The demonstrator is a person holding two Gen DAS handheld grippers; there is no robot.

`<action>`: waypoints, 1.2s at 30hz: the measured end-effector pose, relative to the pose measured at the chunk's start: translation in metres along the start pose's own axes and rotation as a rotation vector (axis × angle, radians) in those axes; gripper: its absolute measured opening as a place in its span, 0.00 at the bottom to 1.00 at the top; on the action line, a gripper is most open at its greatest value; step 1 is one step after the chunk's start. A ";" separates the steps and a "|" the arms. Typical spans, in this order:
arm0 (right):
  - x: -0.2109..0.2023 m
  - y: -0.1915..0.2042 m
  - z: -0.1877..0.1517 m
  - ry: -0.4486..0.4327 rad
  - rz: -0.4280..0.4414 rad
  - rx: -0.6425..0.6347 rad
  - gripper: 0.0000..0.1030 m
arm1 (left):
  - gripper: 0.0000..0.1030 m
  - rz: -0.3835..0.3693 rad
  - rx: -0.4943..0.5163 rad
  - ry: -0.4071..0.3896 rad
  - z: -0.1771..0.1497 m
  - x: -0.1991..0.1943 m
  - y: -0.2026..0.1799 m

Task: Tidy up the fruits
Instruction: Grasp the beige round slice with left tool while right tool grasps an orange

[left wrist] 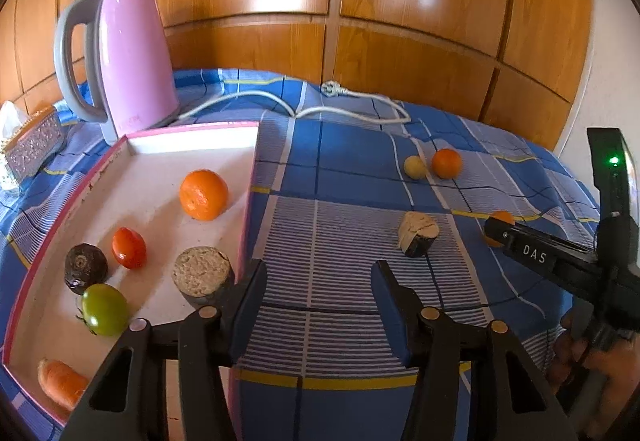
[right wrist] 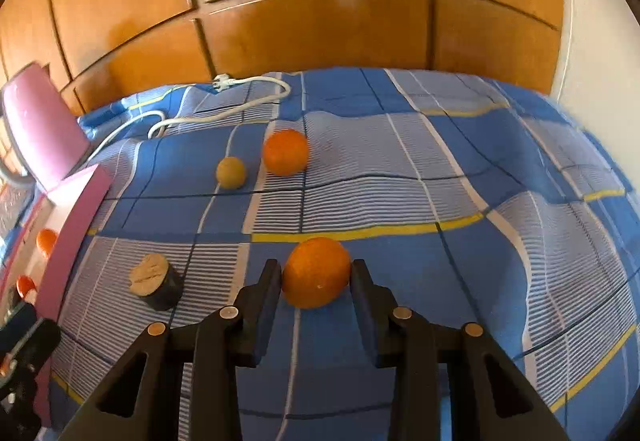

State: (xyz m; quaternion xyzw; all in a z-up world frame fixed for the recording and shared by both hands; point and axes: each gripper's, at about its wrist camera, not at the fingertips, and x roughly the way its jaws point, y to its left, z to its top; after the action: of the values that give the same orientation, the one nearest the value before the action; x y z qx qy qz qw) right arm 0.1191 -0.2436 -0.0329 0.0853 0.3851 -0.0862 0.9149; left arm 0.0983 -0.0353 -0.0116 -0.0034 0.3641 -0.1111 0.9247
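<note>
Oranges come first: my right gripper [right wrist: 316, 277] has its fingers pressed on both sides of the nearest orange [right wrist: 317, 272], which lies on the bedspread [right wrist: 400, 169] right of the white tray [left wrist: 192, 145]. I'd squeeze gently, lift straight up, then carry it over the tray's rim. My left gripper [left wrist: 320, 277] hangs parted, empty, beside that tray.

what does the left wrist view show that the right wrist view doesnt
Only the left wrist view: the tray's inside with a green tomato, beet, carrot and cut piece, plus the open, empty left gripper.

Only the right wrist view: the right gripper closed on an orange.

Both: kettle, cord, far orange, yellow ball, cut piece on the cloth.
</note>
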 end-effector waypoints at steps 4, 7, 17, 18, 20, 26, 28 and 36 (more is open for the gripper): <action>0.005 0.000 -0.001 0.029 0.003 0.002 0.35 | 0.45 -0.037 -0.006 0.022 0.002 0.006 -0.008; 0.006 -0.007 -0.001 0.037 0.008 0.040 0.33 | 0.45 -0.059 0.003 0.024 0.006 0.009 -0.018; 0.004 -0.015 -0.002 0.029 0.000 0.081 0.33 | 0.50 -0.112 0.059 0.061 0.022 0.034 -0.051; 0.004 -0.015 -0.001 0.029 -0.001 0.083 0.33 | 0.50 -0.115 0.061 0.065 0.023 0.037 -0.053; 0.005 -0.015 -0.001 0.030 -0.002 0.084 0.33 | 0.50 -0.117 0.065 0.074 0.025 0.044 -0.057; 0.006 -0.014 -0.001 0.027 -0.010 0.086 0.33 | 0.50 -0.131 0.067 0.090 0.028 0.063 -0.063; 0.006 -0.014 -0.001 0.026 -0.014 0.083 0.33 | 0.47 -0.142 0.055 0.110 0.029 0.069 -0.062; 0.008 -0.012 0.001 0.036 -0.026 0.072 0.33 | 0.30 -0.188 0.032 0.118 0.028 0.076 -0.058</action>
State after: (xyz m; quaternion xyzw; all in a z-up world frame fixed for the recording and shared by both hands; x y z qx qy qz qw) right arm 0.1224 -0.2558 -0.0390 0.1148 0.3994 -0.1103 0.9029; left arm 0.1592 -0.1095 -0.0373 -0.0162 0.4142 -0.2029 0.8871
